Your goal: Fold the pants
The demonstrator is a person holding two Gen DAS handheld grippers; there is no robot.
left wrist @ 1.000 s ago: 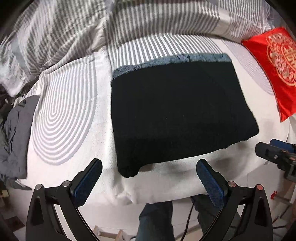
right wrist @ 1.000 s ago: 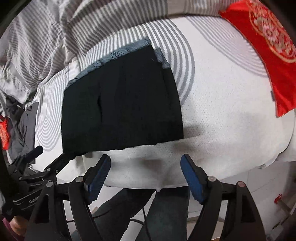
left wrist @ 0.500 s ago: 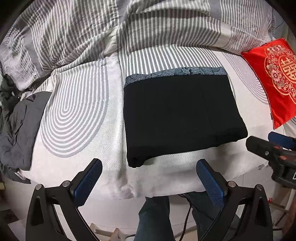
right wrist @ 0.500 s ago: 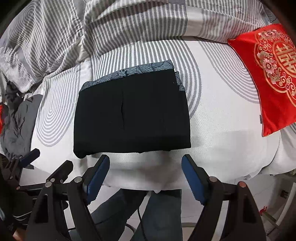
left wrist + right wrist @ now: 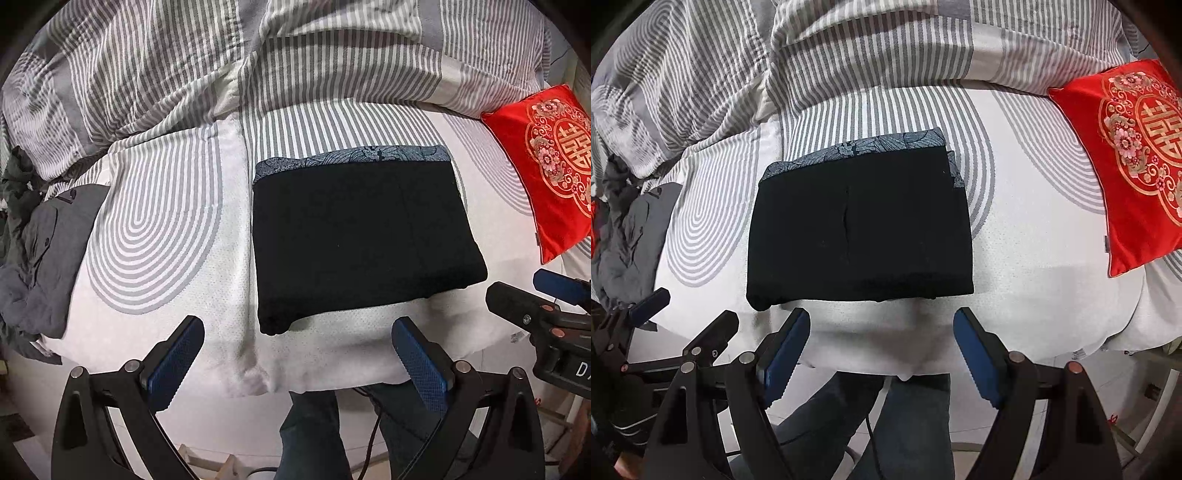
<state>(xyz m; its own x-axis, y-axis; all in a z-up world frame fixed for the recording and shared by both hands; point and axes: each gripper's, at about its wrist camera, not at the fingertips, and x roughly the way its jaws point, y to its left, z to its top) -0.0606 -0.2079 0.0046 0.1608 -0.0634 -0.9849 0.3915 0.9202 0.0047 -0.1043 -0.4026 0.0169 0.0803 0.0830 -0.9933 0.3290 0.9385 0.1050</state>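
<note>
1. Pants (image 5: 362, 236), one black folded bundle with a blue patterned band along its far edge, lie on the striped bed (image 5: 155, 229) in the left wrist view. One left gripper (image 5: 295, 343) hovers spread and holding nothing near the bed's edge. One red cushion (image 5: 546, 162) lies at right, one grey garment (image 5: 40, 254) at left.

2. The right wrist view shows the same bundle ahead of one right gripper (image 5: 882, 336), likewise spread.

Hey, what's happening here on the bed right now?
A person with a gripper in each hand is folding clothes. The black pants lie folded in a neat rectangle on the striped bedsheet, patterned waistband at the far edge. The left gripper and right gripper are open, empty, near the bed's edge. A red cushion lies to the right.
</note>
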